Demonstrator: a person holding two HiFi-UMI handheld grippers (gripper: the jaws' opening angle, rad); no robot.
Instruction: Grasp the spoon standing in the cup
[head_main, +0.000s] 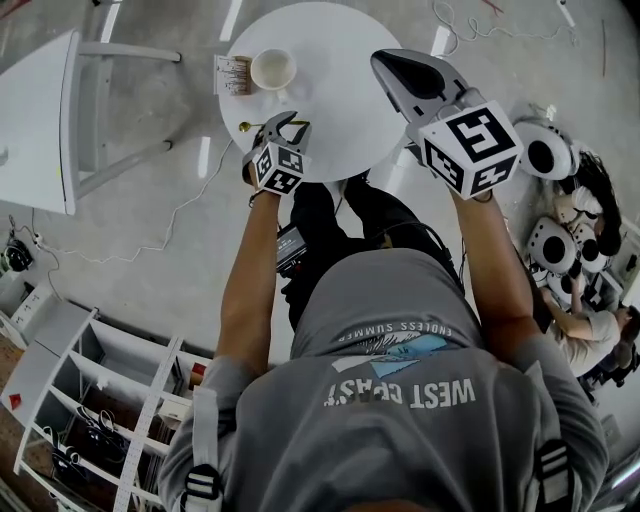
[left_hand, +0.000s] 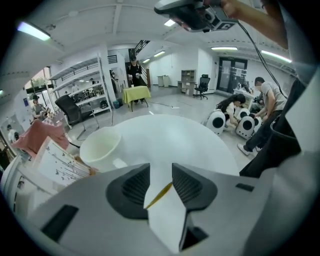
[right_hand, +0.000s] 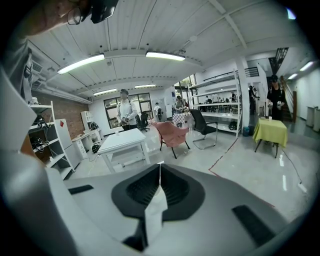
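Observation:
The white cup (head_main: 272, 70) stands on the round white table (head_main: 340, 120) and looks empty; the left gripper view shows the cup (left_hand: 100, 147) ahead and to the left. A gold spoon (head_main: 248, 127) lies near the table's front left edge, not in the cup. My left gripper (head_main: 287, 128) is over its handle. In the left gripper view the jaws of that gripper (left_hand: 157, 172) stand open, and the spoon handle (left_hand: 160, 194) crosses the gap slantwise without being pinched. My right gripper (head_main: 385, 62) hovers above the table's right side, and its jaws (right_hand: 159, 172) are shut on nothing.
A printed card (head_main: 233, 75) lies just left of the cup. A white rectangular table (head_main: 40, 110) stands at the far left and a shelf unit (head_main: 70, 400) at the lower left. White round devices (head_main: 548, 150) and a seated person (head_main: 590, 335) are on the floor at the right.

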